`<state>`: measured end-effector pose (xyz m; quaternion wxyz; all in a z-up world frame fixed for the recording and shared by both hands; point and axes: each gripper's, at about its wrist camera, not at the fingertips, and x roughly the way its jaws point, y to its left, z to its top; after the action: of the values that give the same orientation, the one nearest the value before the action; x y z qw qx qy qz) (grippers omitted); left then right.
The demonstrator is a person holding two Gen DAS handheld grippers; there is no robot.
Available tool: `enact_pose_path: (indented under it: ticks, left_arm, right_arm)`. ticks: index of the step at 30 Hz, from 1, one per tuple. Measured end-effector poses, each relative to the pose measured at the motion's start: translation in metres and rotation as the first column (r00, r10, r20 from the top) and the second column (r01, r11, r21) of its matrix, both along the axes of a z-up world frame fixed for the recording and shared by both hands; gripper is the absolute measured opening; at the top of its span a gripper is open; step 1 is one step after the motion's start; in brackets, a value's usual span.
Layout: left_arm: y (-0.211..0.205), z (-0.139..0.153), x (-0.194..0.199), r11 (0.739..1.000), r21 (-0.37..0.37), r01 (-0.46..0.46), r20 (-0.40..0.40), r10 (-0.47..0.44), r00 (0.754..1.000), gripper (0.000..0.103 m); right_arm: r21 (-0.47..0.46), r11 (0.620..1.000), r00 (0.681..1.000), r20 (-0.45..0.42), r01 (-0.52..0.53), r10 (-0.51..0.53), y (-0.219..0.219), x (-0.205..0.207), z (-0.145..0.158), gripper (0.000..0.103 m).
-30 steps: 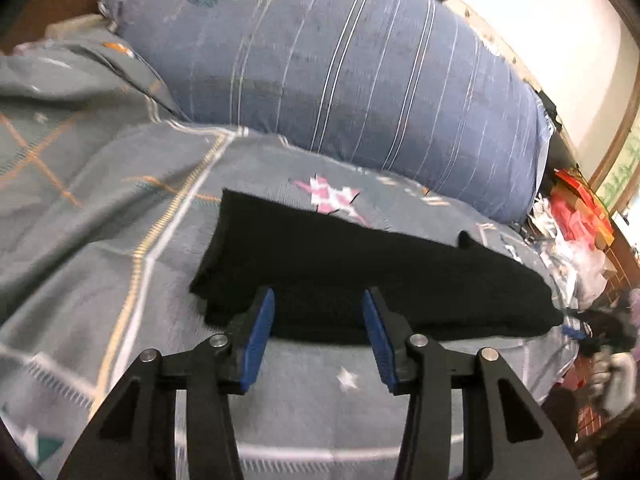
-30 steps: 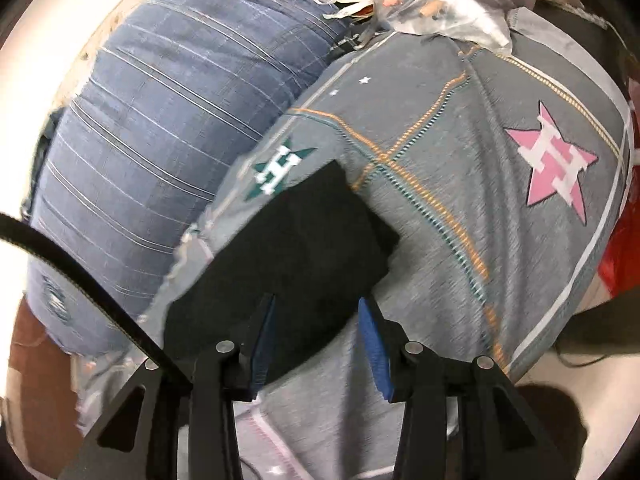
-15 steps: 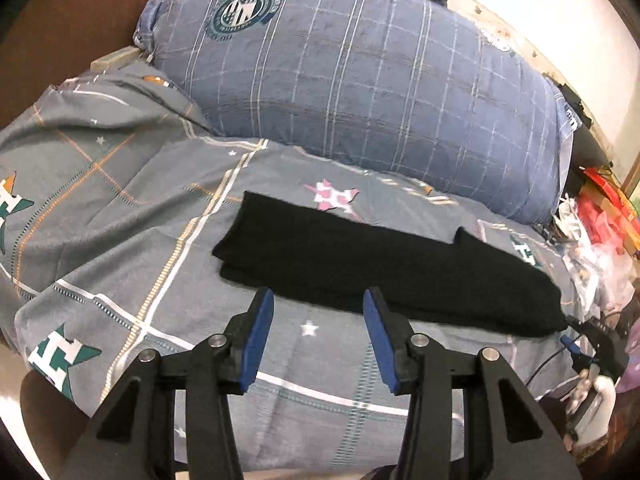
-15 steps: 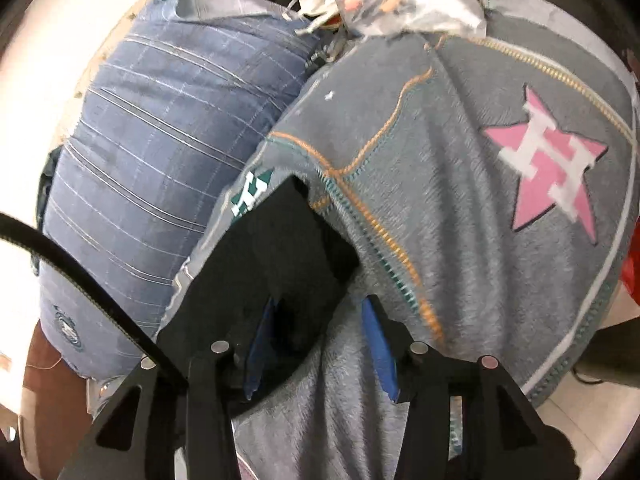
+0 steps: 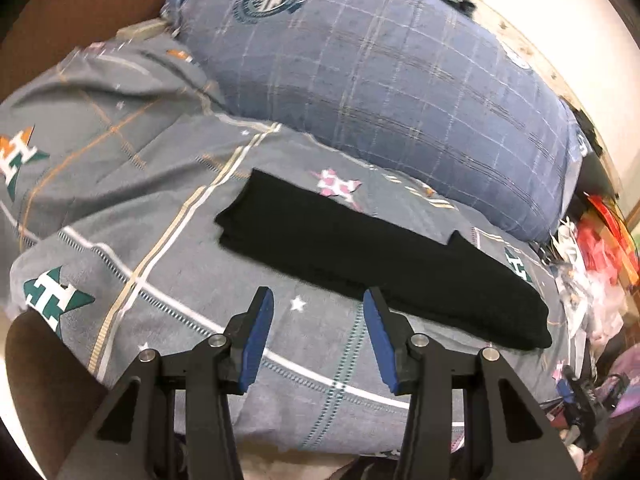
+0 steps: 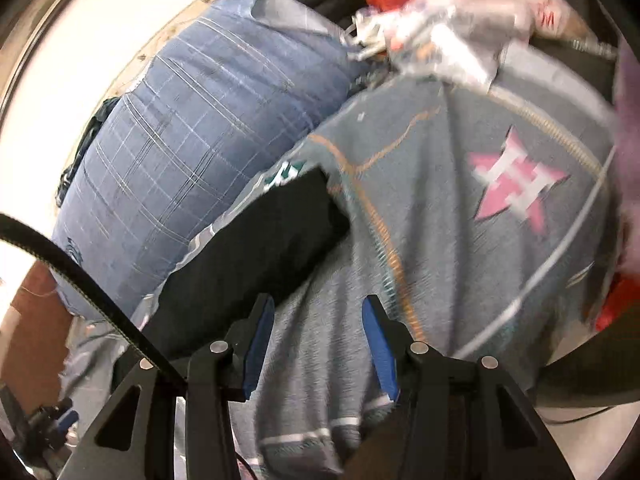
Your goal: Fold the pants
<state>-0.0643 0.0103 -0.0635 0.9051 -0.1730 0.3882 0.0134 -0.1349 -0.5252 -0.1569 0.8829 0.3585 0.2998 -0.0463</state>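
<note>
Black pants (image 5: 372, 260) lie folded into a long narrow strip on a grey patterned bedsheet (image 5: 160, 248), running from the middle left toward the lower right. My left gripper (image 5: 318, 304) is open and empty, hovering just in front of the strip's near edge. In the right wrist view the end of the pants (image 6: 264, 248) lies left of centre. My right gripper (image 6: 318, 312) is open and empty over the sheet (image 6: 460, 248), just beside that end.
A big blue plaid pillow (image 5: 380, 80) lies behind the pants and also shows in the right wrist view (image 6: 192, 152). Red and white bags and clutter (image 5: 592, 264) pile at the bed's right end. The bed edge drops off near the left gripper.
The left gripper has pulled back and away from the pants, which now lie farther off. The right gripper has shifted off the pants' end onto the bare sheet. Both stayed open.
</note>
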Motion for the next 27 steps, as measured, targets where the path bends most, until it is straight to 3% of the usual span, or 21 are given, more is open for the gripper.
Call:
enact_pose_path:
  ticks: [4,6,8,11,15,18,21,22,24,26,27]
  left_arm:
    - [0.025,-0.014,0.003,0.998,-0.066,-0.007,-0.023,0.005,1.000,0.046]
    - [0.035,-0.019,0.003,0.996,-0.086,-0.009,-0.022,0.007,1.000,0.046]
    - [0.048,-0.027,0.003,0.994,-0.104,-0.019,-0.026,0.017,1.000,0.046]
    - [0.071,-0.039,0.002,0.988,-0.145,-0.050,-0.053,0.043,0.998,0.046]
    - [0.105,-0.053,0.003,0.975,-0.187,-0.120,-0.072,0.108,0.992,0.046]
    - [0.130,-0.063,0.012,0.960,-0.234,-0.153,-0.089,0.136,0.987,0.046]
    - [0.145,-0.067,0.029,0.951,-0.269,-0.154,-0.082,0.137,0.987,0.046]
    - [0.147,-0.067,0.036,0.950,-0.277,-0.143,-0.073,0.128,0.989,0.046]
    - [0.147,-0.068,0.050,0.950,-0.291,-0.112,-0.060,0.099,0.993,0.046]
    - [0.144,-0.074,0.066,0.944,-0.322,-0.077,-0.059,0.061,0.996,0.046]
    - [0.142,-0.076,0.073,0.939,-0.339,-0.064,-0.062,0.045,0.997,0.046]
  right_arm:
    - [-0.057,0.991,0.992,0.040,0.122,-0.120,-0.014,-0.014,0.034,0.054]
    - [-0.069,0.991,0.991,0.071,0.116,-0.111,-0.004,-0.012,0.051,0.057]
    - [-0.082,0.995,0.995,0.080,0.060,-0.053,0.017,-0.002,0.061,0.060]
    - [-0.117,0.988,0.992,0.057,-0.103,0.110,0.073,0.029,0.071,0.060]
    - [-0.181,0.938,0.952,0.025,-0.297,0.307,0.143,0.067,0.081,0.060]
    - [-0.207,0.863,0.885,-0.027,-0.461,0.466,0.200,0.105,0.093,0.060]
    - [-0.210,0.756,0.782,-0.080,-0.620,0.618,0.264,0.140,0.103,0.060]
    - [-0.196,0.704,0.729,-0.104,-0.682,0.677,0.290,0.154,0.105,0.060]
    - [-0.164,0.632,0.651,-0.127,-0.757,0.748,0.332,0.173,0.105,0.061]
    - [-0.118,0.532,0.545,-0.178,-0.838,0.819,0.384,0.201,0.098,0.061]
    - [-0.104,0.500,0.510,-0.200,-0.860,0.837,0.403,0.212,0.094,0.061]
